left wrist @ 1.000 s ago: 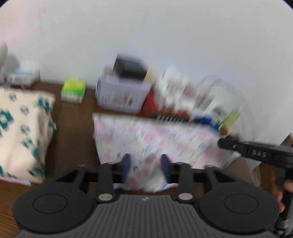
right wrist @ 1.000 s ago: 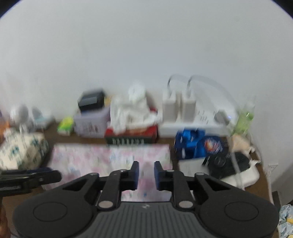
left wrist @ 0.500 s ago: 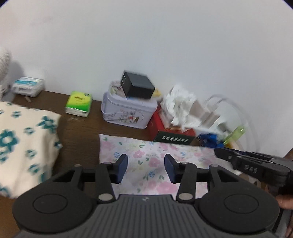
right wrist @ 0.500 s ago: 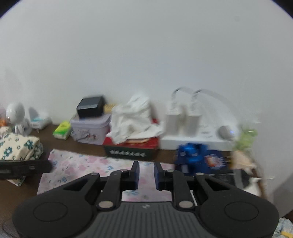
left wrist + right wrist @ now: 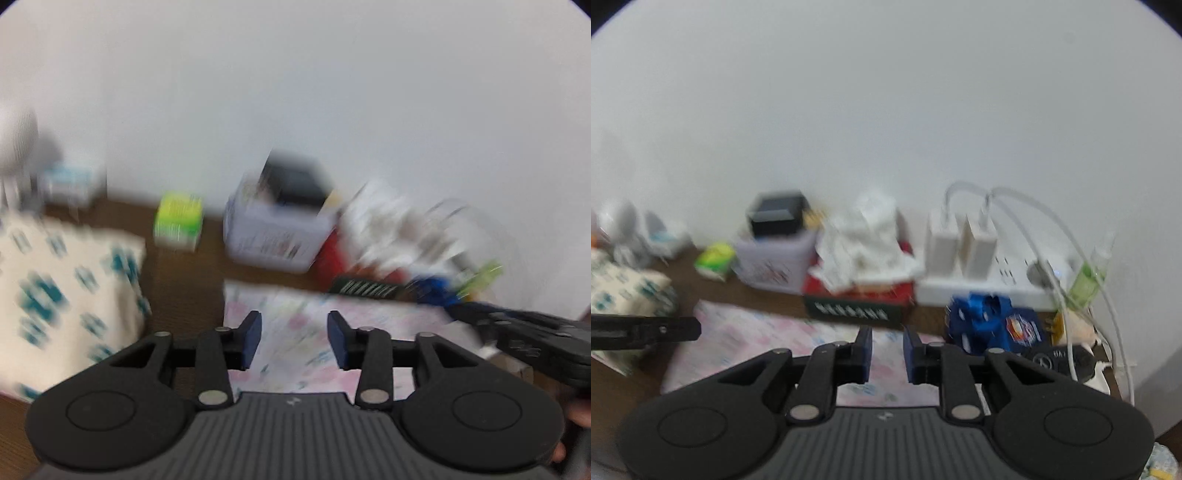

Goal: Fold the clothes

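A pink floral cloth (image 5: 295, 332) lies flat and folded on the brown table; it also shows in the right wrist view (image 5: 757, 336). My left gripper (image 5: 294, 341) hovers above its near left part, open and empty. My right gripper (image 5: 887, 349) hovers above its right part, jaws a little apart with nothing between them. The right gripper's finger (image 5: 517, 332) shows at the right of the left wrist view, and the left gripper's finger (image 5: 646, 332) at the left of the right wrist view. Both views are blurred by motion.
A folded cream cloth with teal flowers (image 5: 55, 295) lies at the left. Along the wall stand a green tissue pack (image 5: 179, 221), a lilac tin with a black box on it (image 5: 277, 229), a red box with white tissue (image 5: 864, 280), a white power strip with chargers (image 5: 979, 266) and blue packets (image 5: 990, 325).
Both grippers have kept hovering over the pink cloth while the views shifted; the right gripper's jaws have opened a little wider. The cloth lies as before.
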`<state>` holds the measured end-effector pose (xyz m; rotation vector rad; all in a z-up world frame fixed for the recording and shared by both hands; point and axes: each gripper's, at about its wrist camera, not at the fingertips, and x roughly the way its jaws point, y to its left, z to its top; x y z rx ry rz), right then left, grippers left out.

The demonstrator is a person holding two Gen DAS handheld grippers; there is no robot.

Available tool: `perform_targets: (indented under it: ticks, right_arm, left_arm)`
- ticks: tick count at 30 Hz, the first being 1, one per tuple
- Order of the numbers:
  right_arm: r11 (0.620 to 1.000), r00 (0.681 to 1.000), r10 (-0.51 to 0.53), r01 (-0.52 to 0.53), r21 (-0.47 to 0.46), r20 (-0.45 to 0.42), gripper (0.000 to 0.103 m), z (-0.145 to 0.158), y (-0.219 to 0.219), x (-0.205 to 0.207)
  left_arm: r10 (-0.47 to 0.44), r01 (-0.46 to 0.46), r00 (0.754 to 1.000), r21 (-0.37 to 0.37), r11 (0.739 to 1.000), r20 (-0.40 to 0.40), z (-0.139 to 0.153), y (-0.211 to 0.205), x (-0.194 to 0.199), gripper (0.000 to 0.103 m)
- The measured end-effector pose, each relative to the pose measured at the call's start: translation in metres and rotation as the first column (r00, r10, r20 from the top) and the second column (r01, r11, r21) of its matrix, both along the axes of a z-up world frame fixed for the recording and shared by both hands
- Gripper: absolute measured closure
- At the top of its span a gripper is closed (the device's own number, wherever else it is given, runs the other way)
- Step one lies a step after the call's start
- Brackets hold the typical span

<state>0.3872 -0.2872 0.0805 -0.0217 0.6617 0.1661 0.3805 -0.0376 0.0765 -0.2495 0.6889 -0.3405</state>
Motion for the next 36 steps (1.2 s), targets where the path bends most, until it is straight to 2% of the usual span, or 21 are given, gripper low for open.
perform_targets:
  ticks: [1, 2, 3, 5, 9, 11, 13, 14, 15, 16, 17, 18, 19, 20, 24, 26, 29, 31, 32, 34, 36]
  right_arm:
    - [0.999, 1.000, 0.021, -0.022, 0.030, 0.014, 0.079, 0.008, 0.003, -0.006]
    - [0.997, 0.998, 0.049, -0.050, 0.066, 0.028, 0.074, 0.015, 0.010, -0.011]
    - [0.992, 0.996, 0.074, -0.077, 0.098, 0.041, 0.063, 0.020, 0.018, -0.016]
    - [0.978, 0.990, 0.132, -0.139, 0.159, 0.052, 0.058, 0.027, 0.037, -0.021]
    - [0.929, 0.967, 0.252, -0.249, 0.275, 0.024, 0.057, 0.019, 0.089, -0.013]
    - [0.899, 0.957, 0.290, -0.267, 0.347, -0.014, 0.057, 0.005, 0.115, -0.002]
    - [0.875, 0.948, 0.299, -0.229, 0.426, -0.106, 0.057, -0.017, 0.140, 0.014]
    - [0.865, 0.940, 0.305, -0.206, 0.458, -0.153, 0.057, -0.028, 0.149, 0.020]
    - [0.851, 0.930, 0.316, -0.190, 0.489, -0.190, 0.060, -0.039, 0.157, 0.023]
    - [0.841, 0.920, 0.326, -0.175, 0.513, -0.220, 0.072, -0.049, 0.163, 0.025]
    - [0.836, 0.916, 0.328, -0.167, 0.523, -0.232, 0.092, -0.055, 0.168, 0.024]
    - [0.833, 0.921, 0.323, -0.169, 0.527, -0.216, 0.099, -0.055, 0.171, 0.019]
    - [0.832, 0.932, 0.323, -0.196, 0.519, -0.164, 0.099, -0.048, 0.171, 0.010]
    - [0.822, 0.937, 0.340, -0.256, 0.509, -0.077, 0.100, -0.032, 0.171, -0.002]
    - [0.781, 0.897, 0.392, -0.443, 0.441, 0.206, 0.100, 0.068, 0.158, -0.074]
    - [0.764, 0.855, 0.398, -0.509, 0.396, 0.332, 0.100, 0.127, 0.148, -0.121]
    - [0.737, 0.759, 0.397, -0.599, 0.313, 0.517, 0.100, 0.216, 0.123, -0.211]
    - [0.728, 0.710, 0.386, -0.627, 0.277, 0.589, 0.100, 0.264, 0.104, -0.269]
    - [0.728, 0.701, 0.384, -0.630, 0.269, 0.601, 0.100, 0.276, 0.096, -0.292]
    - [0.730, 0.695, 0.391, -0.634, 0.256, 0.604, 0.099, 0.292, 0.079, -0.338]
    - [0.734, 0.690, 0.400, -0.635, 0.240, 0.603, 0.099, 0.303, 0.063, -0.384]
  left_arm:
    - [0.015, -0.015, 0.999, 0.002, 1.000, 0.049, 0.016, 0.012, -0.011, 0.040]
    - [0.035, -0.035, 0.995, 0.004, 0.999, 0.096, 0.029, 0.026, -0.021, 0.026]
    - [0.064, -0.066, 0.988, 0.009, 0.998, 0.140, 0.040, 0.044, -0.030, 0.019]
    - [0.166, -0.172, 0.973, 0.029, 0.985, 0.161, 0.048, 0.088, -0.036, 0.018]
    - [0.323, -0.323, 0.946, 0.007, 0.946, 0.023, 0.020, 0.169, -0.027, 0.018]
    - [0.352, -0.354, 0.935, -0.038, 0.935, -0.043, -0.002, 0.194, -0.023, 0.018]
    - [0.337, -0.346, 0.935, -0.080, 0.935, -0.111, -0.023, 0.207, -0.019, 0.021]
    - [0.316, -0.330, 0.938, -0.089, 0.940, -0.139, -0.031, 0.209, -0.017, 0.036]
    - [0.301, -0.317, 0.942, -0.094, 0.944, -0.151, -0.035, 0.209, -0.018, 0.060]
    - [0.292, -0.309, 0.944, -0.099, 0.946, -0.155, -0.037, 0.208, -0.020, 0.060]
    - [0.283, -0.301, 0.946, -0.104, 0.948, -0.159, -0.039, 0.208, -0.022, 0.078]
    - [0.276, -0.291, 0.953, -0.118, 0.949, -0.127, -0.029, 0.208, -0.030, 0.082]
    - [0.271, -0.279, 0.960, -0.138, 0.950, -0.072, -0.012, 0.207, -0.044, 0.083]
    - [0.266, -0.265, 0.964, -0.158, 0.951, -0.017, 0.005, 0.207, -0.057, 0.084]
    - [0.233, -0.183, 0.950, -0.232, 0.955, 0.206, 0.097, 0.205, -0.126, 0.085]
    - [0.208, -0.128, 0.921, -0.251, 0.960, 0.328, 0.155, 0.203, -0.176, 0.085]
    - [0.164, -0.032, 0.859, -0.270, 0.962, 0.485, 0.230, 0.200, -0.259, 0.082]
    - [0.141, 0.027, 0.836, -0.297, 0.955, 0.530, 0.264, 0.199, -0.308, 0.081]
    - [0.119, 0.057, 0.829, -0.295, 0.954, 0.547, 0.277, 0.197, -0.332, 0.080]
    - [0.079, 0.074, 0.827, -0.248, 0.966, 0.556, 0.289, 0.187, -0.376, 0.076]
    - [0.060, 0.042, 0.826, -0.168, 0.985, 0.561, 0.288, 0.172, -0.412, 0.074]
